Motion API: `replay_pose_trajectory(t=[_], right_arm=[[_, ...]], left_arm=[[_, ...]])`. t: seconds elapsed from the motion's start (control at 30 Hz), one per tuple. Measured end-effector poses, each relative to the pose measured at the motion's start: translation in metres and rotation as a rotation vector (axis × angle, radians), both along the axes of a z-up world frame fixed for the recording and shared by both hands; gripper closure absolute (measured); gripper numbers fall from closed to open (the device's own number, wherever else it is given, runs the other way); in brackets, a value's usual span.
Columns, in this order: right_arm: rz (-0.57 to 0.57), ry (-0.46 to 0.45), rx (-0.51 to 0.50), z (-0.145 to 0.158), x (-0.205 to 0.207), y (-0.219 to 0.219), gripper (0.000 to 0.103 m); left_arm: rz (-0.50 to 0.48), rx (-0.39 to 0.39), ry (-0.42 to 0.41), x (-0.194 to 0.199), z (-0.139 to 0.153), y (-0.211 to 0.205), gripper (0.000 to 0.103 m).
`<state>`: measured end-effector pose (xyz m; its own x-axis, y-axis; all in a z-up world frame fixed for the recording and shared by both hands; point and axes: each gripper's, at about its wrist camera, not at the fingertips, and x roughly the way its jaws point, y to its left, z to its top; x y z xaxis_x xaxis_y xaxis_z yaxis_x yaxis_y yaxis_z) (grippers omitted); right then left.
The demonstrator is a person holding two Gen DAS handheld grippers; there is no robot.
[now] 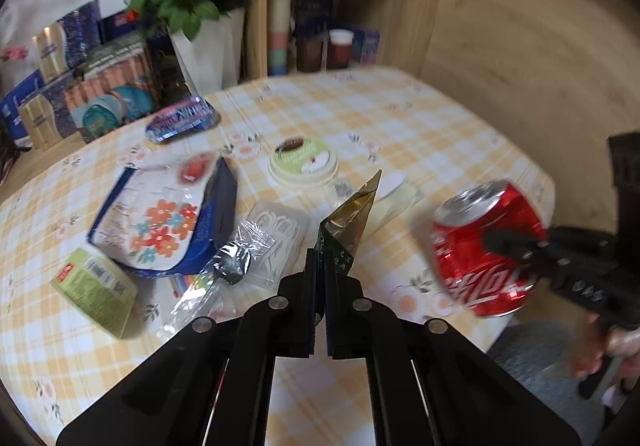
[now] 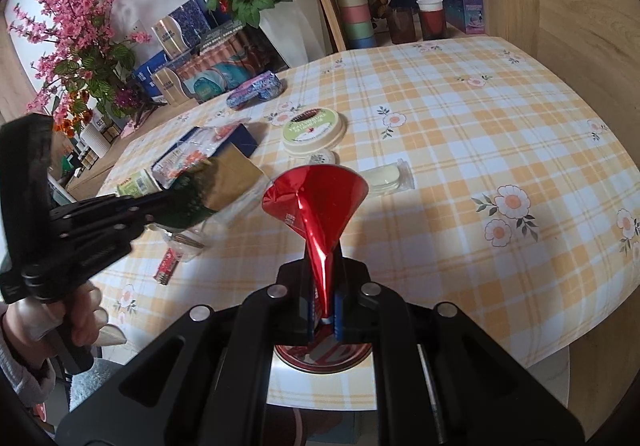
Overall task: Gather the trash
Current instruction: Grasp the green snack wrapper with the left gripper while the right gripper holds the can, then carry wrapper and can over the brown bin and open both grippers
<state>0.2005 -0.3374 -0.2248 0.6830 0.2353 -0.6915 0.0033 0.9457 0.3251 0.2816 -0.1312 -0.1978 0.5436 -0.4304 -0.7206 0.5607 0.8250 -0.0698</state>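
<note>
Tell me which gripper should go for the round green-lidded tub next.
Neither is free: the left gripper is shut on a gold-green wrapper, the right gripper on a crushed red can. After unloading, probably left; in its view the tub lies straight ahead.

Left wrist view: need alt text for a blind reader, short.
The left gripper is shut on a gold and green foil wrapper above a yellow checked tablecloth. To the right, the right gripper holds a crushed red soda can. Packets, a clear plastic bag and a round green-topped lid lie on the cloth.
</note>
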Motion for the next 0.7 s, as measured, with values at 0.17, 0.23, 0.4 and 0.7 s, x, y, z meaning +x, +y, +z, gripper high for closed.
replay_pose_trajectory(t=[0.17,0.23,0.4,0.7], right_arm=[[0.019,-0.046,0.018,0.015,-0.018,0.008,0.093],[0.023,-0.057,0.026,0.02,-0.025,0.012,0.093],[0.039,-0.075,0.02,0.031,-0.042,0.023,0.093],[0.069,-0.09,-0.001,0.047,-0.071,0.046,0.093]], left_arm=[[0.047,-0.054,-0.029,-0.035,0.025,0.017,0.099],[0.069,-0.072,-0.03,-0.048,0.029,0.025,0.099],[0.118,-0.097,-0.018,-0.087,0.033,0.049,0.099],[0.156,-0.11,0.0,-0.15,0.031,0.084,0.099]])
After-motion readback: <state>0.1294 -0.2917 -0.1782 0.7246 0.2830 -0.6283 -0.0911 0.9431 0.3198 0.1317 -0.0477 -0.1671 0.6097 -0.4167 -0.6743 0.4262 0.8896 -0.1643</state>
